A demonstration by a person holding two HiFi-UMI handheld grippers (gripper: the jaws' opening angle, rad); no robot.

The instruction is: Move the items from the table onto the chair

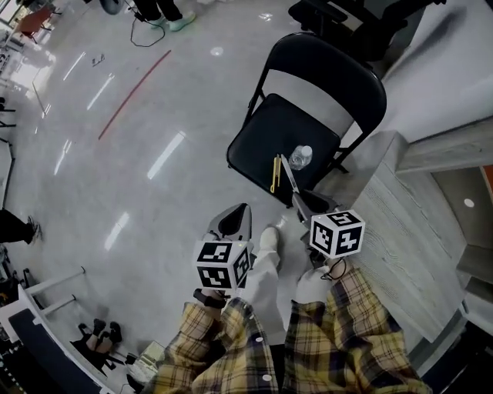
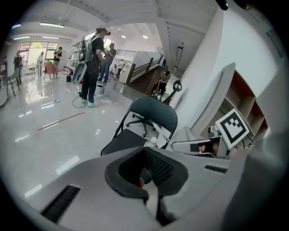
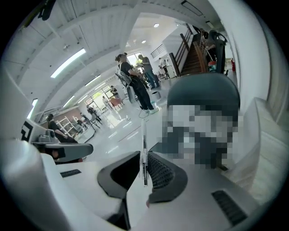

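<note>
A black folding chair (image 1: 285,135) stands on the floor ahead of me. On its seat lie a yellow pen (image 1: 275,173) and a small clear bottle (image 1: 301,156). My right gripper (image 1: 303,202) hangs just in front of the seat's near edge, shut on a thin clear pen (image 1: 290,174) that points up over the seat. The right gripper view shows that pen (image 3: 144,153) upright between the pads. My left gripper (image 1: 236,220) is to the left of it, over the floor, shut with nothing in it. The left gripper view shows the chair (image 2: 151,113) and bottle (image 2: 153,141) beyond the closed jaws.
A grey wood-grain table (image 1: 400,231) runs along my right side, close to the chair. An office chair (image 1: 339,15) stands behind the folding chair. A red line (image 1: 132,94) crosses the glossy floor. People (image 2: 92,67) stand far off in the hall.
</note>
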